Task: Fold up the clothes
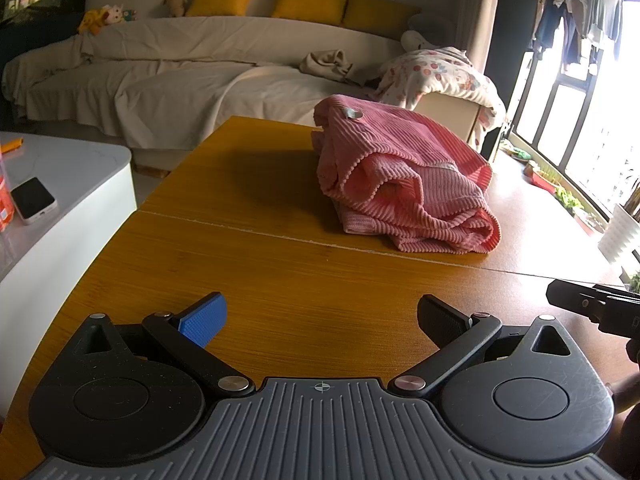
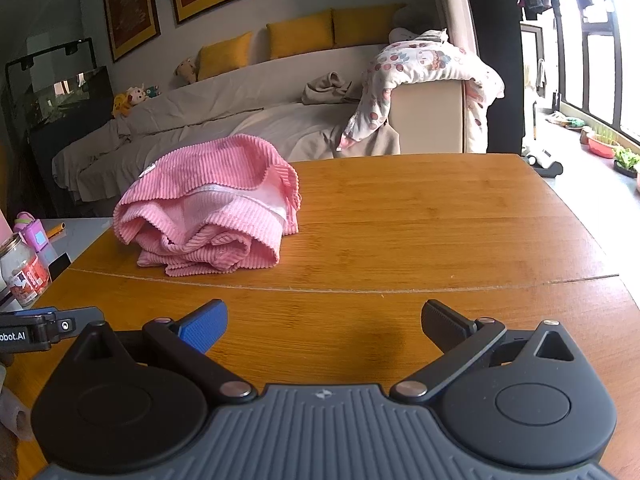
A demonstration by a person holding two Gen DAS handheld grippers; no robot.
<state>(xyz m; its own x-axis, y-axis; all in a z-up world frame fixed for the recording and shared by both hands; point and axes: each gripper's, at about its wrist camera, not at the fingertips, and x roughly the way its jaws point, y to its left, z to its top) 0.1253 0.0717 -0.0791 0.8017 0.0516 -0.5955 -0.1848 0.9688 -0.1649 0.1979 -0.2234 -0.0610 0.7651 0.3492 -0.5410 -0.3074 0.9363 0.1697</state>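
So the pink ribbed garment (image 1: 404,176) is sitting on the wooden table (image 1: 256,264), out past the seam that runs across the tabletop, well apart from both tools. It's bunched into a thick, lumpy stack: layers doubled over each other with rolled edges showing at the near side, and the right wrist view shows a pale inner band along one edge. Not a crisp flat fold, but not spread out either.

The left tool (image 1: 322,320) is spread wide with nothing in it, low over the near part of the table. The right tool (image 2: 324,322) is the same: wide and empty.

Honestly this fits two stories: a rough bundle waiting to be laid out and folded, or a loosely folded piece just set down. The pictures don't settle which one.
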